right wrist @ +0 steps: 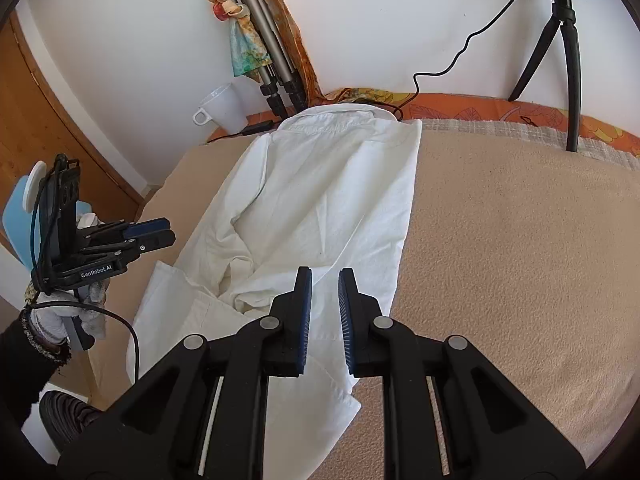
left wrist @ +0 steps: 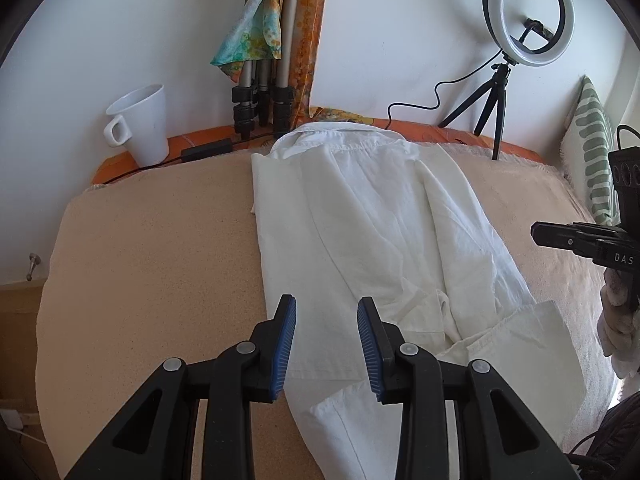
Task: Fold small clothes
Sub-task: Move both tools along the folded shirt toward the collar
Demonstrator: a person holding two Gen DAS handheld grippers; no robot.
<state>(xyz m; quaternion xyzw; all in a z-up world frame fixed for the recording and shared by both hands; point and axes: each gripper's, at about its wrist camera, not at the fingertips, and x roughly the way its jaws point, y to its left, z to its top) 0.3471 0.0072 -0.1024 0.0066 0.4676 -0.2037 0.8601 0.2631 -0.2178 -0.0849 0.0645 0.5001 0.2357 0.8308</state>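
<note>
Above white shirt [left wrist: 360,232], both tools agape, left tool [left wrist: 326,344], right tool [right wrist: 325,316], ring light [left wrist: 528,12] in left view only.

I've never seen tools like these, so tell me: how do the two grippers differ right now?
The left gripper has its jaws spread wider than the right gripper. The left is poised over the left half of the white shirt, the right over its right half. Both are black with blue ribbed pads, open and empty, pointing toward the collar.

A white mug [left wrist: 140,124] stands at the wall beside folded tripod legs [left wrist: 262,96] draped with a scarf [left wrist: 250,36]. Ring light [left wrist: 528,12] on its stand; perhaps a striped cushion [left wrist: 594,152].
</note>
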